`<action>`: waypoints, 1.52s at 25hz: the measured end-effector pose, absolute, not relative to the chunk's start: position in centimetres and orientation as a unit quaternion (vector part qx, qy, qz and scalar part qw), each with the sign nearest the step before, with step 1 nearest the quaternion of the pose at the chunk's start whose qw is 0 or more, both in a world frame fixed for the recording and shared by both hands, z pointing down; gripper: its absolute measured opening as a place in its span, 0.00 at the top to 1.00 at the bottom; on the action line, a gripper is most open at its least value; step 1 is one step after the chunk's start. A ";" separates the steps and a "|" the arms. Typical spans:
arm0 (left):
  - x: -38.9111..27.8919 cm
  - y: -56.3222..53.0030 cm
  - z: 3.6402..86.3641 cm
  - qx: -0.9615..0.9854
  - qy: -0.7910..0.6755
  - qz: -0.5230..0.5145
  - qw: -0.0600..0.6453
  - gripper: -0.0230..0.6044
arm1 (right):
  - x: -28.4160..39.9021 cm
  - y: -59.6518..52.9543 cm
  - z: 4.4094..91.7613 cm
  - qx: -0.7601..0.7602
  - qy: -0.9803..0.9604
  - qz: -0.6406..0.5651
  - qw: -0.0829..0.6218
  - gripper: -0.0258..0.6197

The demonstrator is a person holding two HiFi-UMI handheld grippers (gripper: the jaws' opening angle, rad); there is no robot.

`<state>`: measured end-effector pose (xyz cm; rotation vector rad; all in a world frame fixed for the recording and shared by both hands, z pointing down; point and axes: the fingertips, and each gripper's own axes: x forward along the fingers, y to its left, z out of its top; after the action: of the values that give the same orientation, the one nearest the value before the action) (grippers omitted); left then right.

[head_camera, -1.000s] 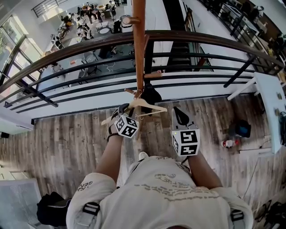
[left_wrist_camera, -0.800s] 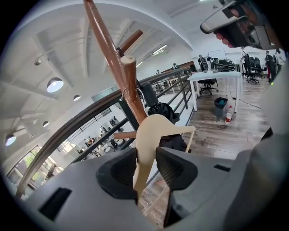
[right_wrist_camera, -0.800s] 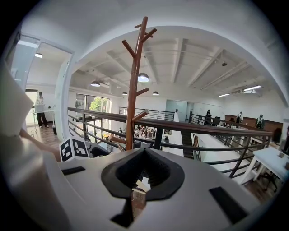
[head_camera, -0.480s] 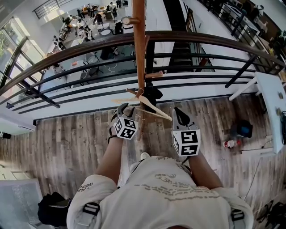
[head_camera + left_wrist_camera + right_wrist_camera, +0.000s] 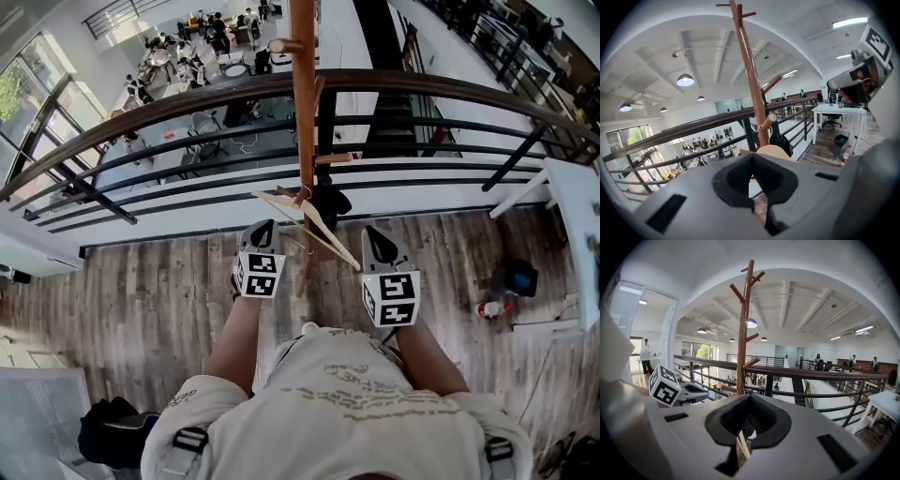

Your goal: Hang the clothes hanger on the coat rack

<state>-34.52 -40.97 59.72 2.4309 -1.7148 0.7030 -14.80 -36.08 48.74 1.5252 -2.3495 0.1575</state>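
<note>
The brown wooden coat rack (image 5: pixel 304 103) stands at the balcony railing, right in front of me. A pale wooden clothes hanger (image 5: pixel 319 228) hangs slantwise beside its pole, hook up by a low peg (image 5: pixel 302 194). My right gripper (image 5: pixel 375 234) is shut on the hanger's near end, a thin wooden strip (image 5: pixel 742 445) between the jaws. My left gripper (image 5: pixel 262 228) is left of the hanger and apart from it. Its jaws have just been closing and hold nothing. In the left gripper view the hanger's curved top (image 5: pixel 774 151) shows beyond the shut jaws, under the peg (image 5: pixel 768 121).
A dark curved railing (image 5: pixel 441 92) runs behind the rack, with a lower floor far below. A black bag (image 5: pixel 325 202) sits at the rack's foot. A white table (image 5: pixel 574 220) and a blue bin (image 5: pixel 514 274) are at the right, another black bag (image 5: pixel 108 436) at the bottom left.
The hanger has swung from lying across to slanting, with its left end now up by the pole. My left gripper has come off it, risen and rolled. The right gripper has stayed put.
</note>
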 end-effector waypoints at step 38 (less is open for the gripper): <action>-33.0 -33.2 45.8 0.780 -0.613 0.111 0.063 0.96 | -20.8 -35.4 46.3 0.425 -0.898 0.101 0.050 0.96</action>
<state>-32.99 -33.24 45.80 2.3573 -1.8510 0.3352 -20.81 -35.43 46.29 1.2933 -2.7356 0.3077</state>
